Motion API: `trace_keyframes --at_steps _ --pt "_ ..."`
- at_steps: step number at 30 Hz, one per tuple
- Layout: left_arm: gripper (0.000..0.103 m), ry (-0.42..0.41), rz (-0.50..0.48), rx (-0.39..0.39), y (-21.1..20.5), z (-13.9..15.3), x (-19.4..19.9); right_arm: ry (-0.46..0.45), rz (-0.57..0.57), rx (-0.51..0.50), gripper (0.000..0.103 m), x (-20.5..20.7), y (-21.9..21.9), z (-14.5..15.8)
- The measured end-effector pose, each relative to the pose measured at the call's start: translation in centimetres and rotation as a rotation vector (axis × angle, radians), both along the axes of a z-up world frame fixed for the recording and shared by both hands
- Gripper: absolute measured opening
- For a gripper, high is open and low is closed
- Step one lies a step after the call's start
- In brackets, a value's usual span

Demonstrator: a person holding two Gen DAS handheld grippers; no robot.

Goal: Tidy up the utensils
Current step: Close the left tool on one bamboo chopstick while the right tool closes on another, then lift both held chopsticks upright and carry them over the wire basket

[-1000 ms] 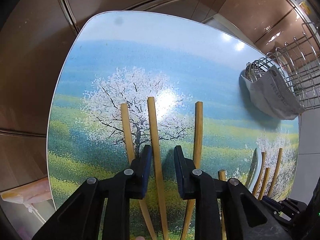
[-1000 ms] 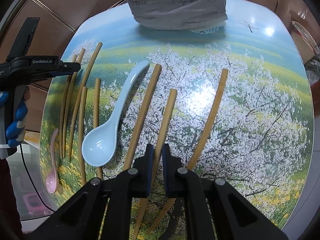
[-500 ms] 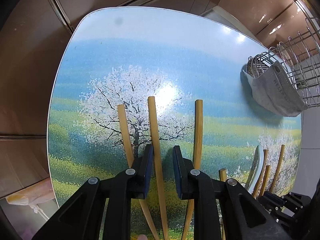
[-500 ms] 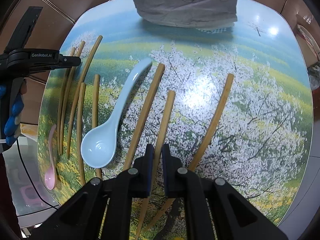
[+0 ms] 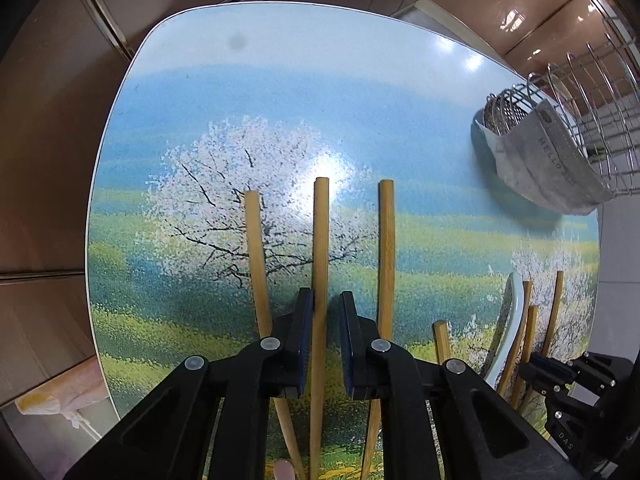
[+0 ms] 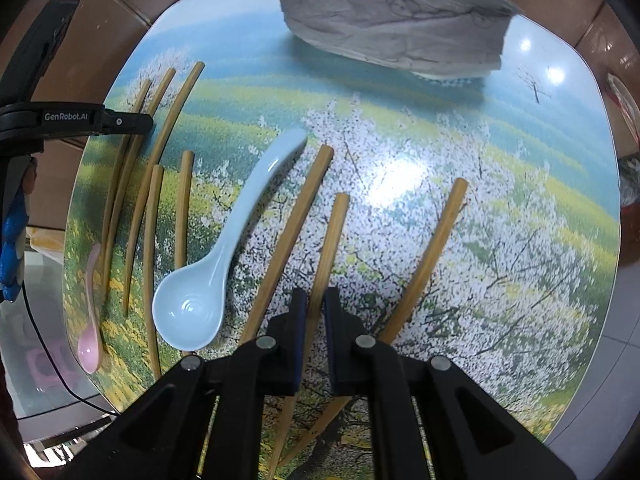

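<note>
Several bamboo chopsticks lie on a table printed with blossom trees (image 5: 280,80). My left gripper (image 5: 326,300) straddles the middle chopstick (image 5: 321,236) of three; its jaws stand a little apart, the left one touching the stick. My right gripper (image 6: 315,298) is shut on another chopstick (image 6: 332,240), between two others (image 6: 296,228) (image 6: 434,248). A pale blue ceramic spoon (image 6: 208,276) lies left of them, and a small pink spoon (image 6: 91,320) lies at the far left. The left gripper also shows in the right wrist view (image 6: 132,124).
A wire dish rack (image 5: 592,112) with a grey cloth (image 5: 544,168) draped over its edge stands at the table's far right. The same cloth (image 6: 392,20) fills the top of the right wrist view. Brown tiled floor (image 5: 48,120) surrounds the table.
The left gripper's jaws have narrowed around the middle chopstick. The right gripper has stayed shut on its chopstick and moved forward towards the cloth-draped rack.
</note>
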State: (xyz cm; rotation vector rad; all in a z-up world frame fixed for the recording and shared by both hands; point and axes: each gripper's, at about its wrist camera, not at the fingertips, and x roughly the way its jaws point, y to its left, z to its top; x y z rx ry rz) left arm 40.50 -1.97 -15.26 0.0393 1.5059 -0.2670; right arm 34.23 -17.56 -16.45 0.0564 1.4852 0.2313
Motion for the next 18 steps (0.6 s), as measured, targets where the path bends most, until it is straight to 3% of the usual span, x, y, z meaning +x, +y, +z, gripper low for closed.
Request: trace_keyframes --at_steps 6,18 --pt "0.006 -0.005 0.01 -0.01 -0.5 0.0 -1.0 -0.015 0.023 -0.036 0.008 0.1 1.4 -0.1" --pt "0.006 -0.046 0.126 -0.083 2.0 0.3 -3.0 -0.053 -0.048 0.068 0.006 -1.8 -0.2 0.3"
